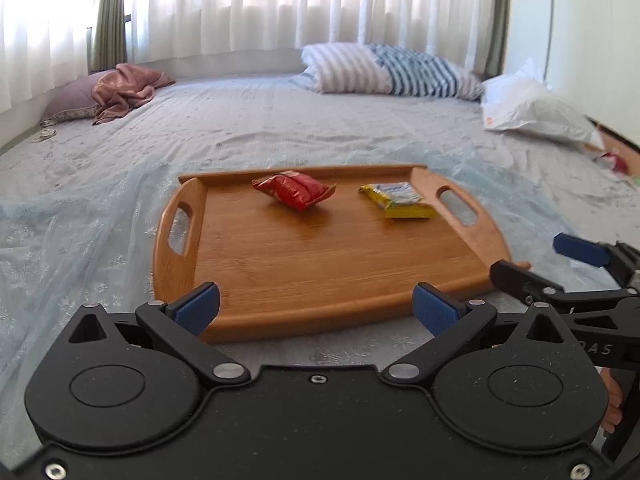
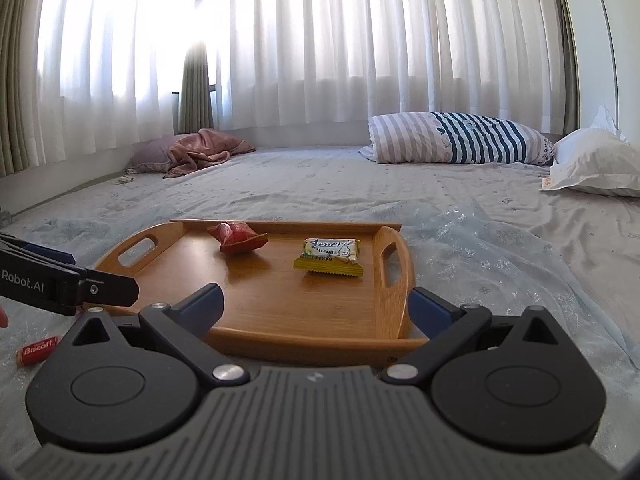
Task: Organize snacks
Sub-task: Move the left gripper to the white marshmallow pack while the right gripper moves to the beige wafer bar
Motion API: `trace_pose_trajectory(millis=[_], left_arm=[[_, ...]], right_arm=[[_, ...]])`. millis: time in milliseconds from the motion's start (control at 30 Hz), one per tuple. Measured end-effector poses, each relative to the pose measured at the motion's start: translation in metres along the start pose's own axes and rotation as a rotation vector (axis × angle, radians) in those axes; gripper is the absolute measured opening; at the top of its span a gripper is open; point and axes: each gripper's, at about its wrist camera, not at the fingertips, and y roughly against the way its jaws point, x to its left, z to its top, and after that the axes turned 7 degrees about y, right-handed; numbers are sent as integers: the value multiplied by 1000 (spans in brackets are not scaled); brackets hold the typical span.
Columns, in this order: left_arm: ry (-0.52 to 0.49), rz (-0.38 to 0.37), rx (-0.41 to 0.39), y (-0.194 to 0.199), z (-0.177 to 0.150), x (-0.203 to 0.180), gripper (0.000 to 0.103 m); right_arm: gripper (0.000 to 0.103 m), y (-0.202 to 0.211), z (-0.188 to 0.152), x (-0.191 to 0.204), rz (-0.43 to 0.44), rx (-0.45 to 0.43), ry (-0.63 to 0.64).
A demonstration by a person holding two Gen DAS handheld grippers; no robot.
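Wooden tray (image 1: 304, 264) on the bed (image 1: 280, 120) holds a red snack packet (image 1: 294, 189) and a yellow biscuit pack (image 1: 398, 200), well apart. My left claw (image 1: 316, 306) and right claw (image 2: 314, 306) both gape wide, holding nothing. Biscoff pack (image 2: 38, 350) lies outside on the bedspread.

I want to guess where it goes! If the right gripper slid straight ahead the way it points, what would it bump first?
Probably the wooden tray: its near rim lies right ahead of the open right gripper. The yellow snack packet sits farther on. If it passes above the rim, that comes first; height is unclear.
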Motion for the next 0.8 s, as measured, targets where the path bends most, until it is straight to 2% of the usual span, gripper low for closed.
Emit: trace_pose_trajectory(millis=[167, 267, 500, 567, 700, 800], left_arm=[[71, -33, 13, 8, -16, 13, 103], [77, -11, 7, 13, -25, 18, 103], [20, 69, -11, 28, -46, 20, 101], [11, 92, -2, 31, -53, 20, 93], [4, 93, 4, 38, -67, 21, 90], [-3, 94, -1, 43, -74, 20, 75]], right_arm=[[103, 16, -13, 4, -42, -25, -19], [103, 24, -20, 4, -67, -31, -23], [103, 34, -39, 10, -105, -10, -8], [103, 37, -45, 12, -109, -7, -9], [103, 42, -50, 16, -124, -16, -13], [103, 46, -54, 21, -142, -23, -4]])
